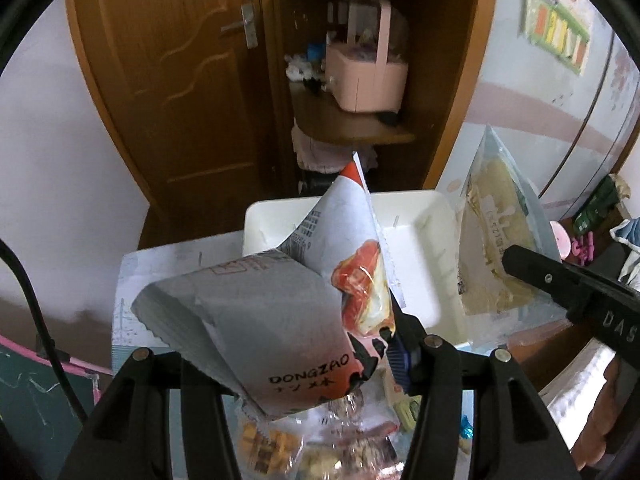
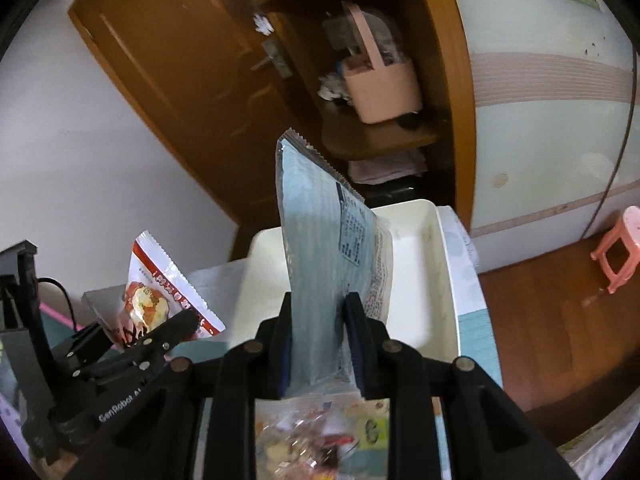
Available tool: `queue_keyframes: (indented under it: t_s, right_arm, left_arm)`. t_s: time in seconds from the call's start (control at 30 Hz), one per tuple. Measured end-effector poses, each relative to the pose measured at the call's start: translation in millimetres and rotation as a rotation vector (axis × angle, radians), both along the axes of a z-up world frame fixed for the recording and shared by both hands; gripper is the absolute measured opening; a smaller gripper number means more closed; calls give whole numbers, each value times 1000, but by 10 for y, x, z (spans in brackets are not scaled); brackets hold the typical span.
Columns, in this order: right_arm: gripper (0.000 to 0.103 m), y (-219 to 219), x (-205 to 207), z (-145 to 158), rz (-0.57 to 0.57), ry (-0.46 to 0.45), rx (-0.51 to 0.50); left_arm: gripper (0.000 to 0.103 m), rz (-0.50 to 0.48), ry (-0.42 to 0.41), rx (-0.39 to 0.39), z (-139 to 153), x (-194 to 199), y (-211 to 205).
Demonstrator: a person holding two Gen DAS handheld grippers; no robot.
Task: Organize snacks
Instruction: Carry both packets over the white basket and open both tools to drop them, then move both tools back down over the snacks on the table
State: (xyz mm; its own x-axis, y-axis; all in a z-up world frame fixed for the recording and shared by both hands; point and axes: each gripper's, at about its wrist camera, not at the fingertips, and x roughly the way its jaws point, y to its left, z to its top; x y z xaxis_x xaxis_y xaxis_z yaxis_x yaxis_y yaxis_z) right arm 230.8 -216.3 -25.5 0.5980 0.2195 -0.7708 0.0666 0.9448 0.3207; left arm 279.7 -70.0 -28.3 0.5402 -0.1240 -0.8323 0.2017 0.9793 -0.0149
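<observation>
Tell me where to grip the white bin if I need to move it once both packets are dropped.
Take the white bin by its right wall, coming down from above with one of the fingers inside and one outside. That rim is straight, thin and open on both sides. The blue-grey packet in the right gripper hides the near rim.

A lived-in room of a home is shown: a brown wooden door (image 1: 180, 80) is seen beside a wooden corner shelf (image 1: 352, 120) holding a pink basket (image 1: 366, 80), a small pink plastic stool (image 2: 620, 254) on the floor, and a colourful chart (image 1: 558, 24) pinned to the wall
</observation>
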Motion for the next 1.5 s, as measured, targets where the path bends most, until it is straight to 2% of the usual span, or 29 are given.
queue_keyframes:
  t_s: [0.1, 0.2, 0.23, 0.27, 0.33, 0.4, 0.63, 0.87, 1.07, 1.3, 1.5]
  right_arm:
    - [26, 59, 149, -218, -6, 43, -36]
    - [29, 102, 225, -422, 6, 61, -54]
    - [39, 127, 229, -447, 13, 55, -70]
    - [45, 144, 225, -451, 13, 47, -87]
    - [64, 171, 173, -434, 12, 21, -108]
    - [69, 169, 87, -395, 14, -1, -99]
    - [70, 72, -223, -202, -18, -69, -93]
    - [71, -37, -606, -22, -26, -117, -83]
    - [72, 11, -926, 174, -4, -165, -91]
    - [72, 128, -1277, 368, 19, -207, -127]
    - [72, 295, -1511, 397, 66, -204, -160]
  left_arm:
    - [55, 7, 50, 14, -288, 173, -40]
    - [72, -13, 105, 14, -505, 310, -93]
    - [83, -19, 128, 8, -573, 347, -105]
    - [85, -19, 143, 1, -617, 372, -113]
    - [87, -6, 158, -18, -677, 369, -102]
    - [89, 3, 150, -36, -691, 323, -74]
    - [91, 44, 91, -24, -572, 88, 82]
    - [91, 130, 50, -86, -366, -294, 278]
    - [91, 132, -3, -48, -212, -693, 329]
    - [91, 133, -43, -88, 4, -1170, 518]
    - [91, 184, -42, -121, 26, -1555, 841]
